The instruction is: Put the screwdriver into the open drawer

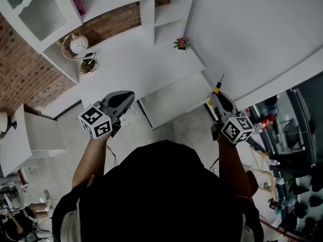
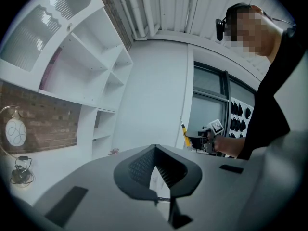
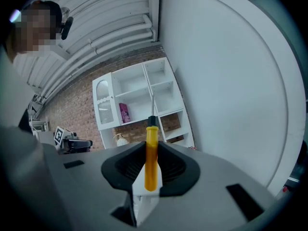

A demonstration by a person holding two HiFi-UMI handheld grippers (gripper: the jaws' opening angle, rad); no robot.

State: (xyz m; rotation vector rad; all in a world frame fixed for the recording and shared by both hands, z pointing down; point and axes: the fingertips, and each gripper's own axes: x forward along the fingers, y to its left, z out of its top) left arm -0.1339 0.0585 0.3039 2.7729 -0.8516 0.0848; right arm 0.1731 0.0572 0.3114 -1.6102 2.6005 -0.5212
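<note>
A screwdriver [image 3: 151, 158] with a yellow handle and thin metal shaft stands upright between the jaws of my right gripper [image 3: 150, 172], which is shut on it. In the head view this gripper [image 1: 220, 99] is held at the right, with the screwdriver [image 1: 218, 86] pointing away just past the right end of the open drawer [image 1: 174, 104] of the white desk. My left gripper [image 1: 119, 102] hovers left of the drawer, above the desk's front edge, jaws together and holding nothing. In the left gripper view the closed jaws of my left gripper [image 2: 156, 170] fill the lower frame, and the screwdriver [image 2: 186, 134] shows beyond them.
On the white desk stand a round lamp [image 1: 78, 44] and a small flower pot [image 1: 181, 43]. White shelving [image 1: 169, 14] rises behind against a brick wall. A low white cabinet [image 1: 30, 137] is at the left. Dark glass display shelves [image 1: 298, 150] line the right.
</note>
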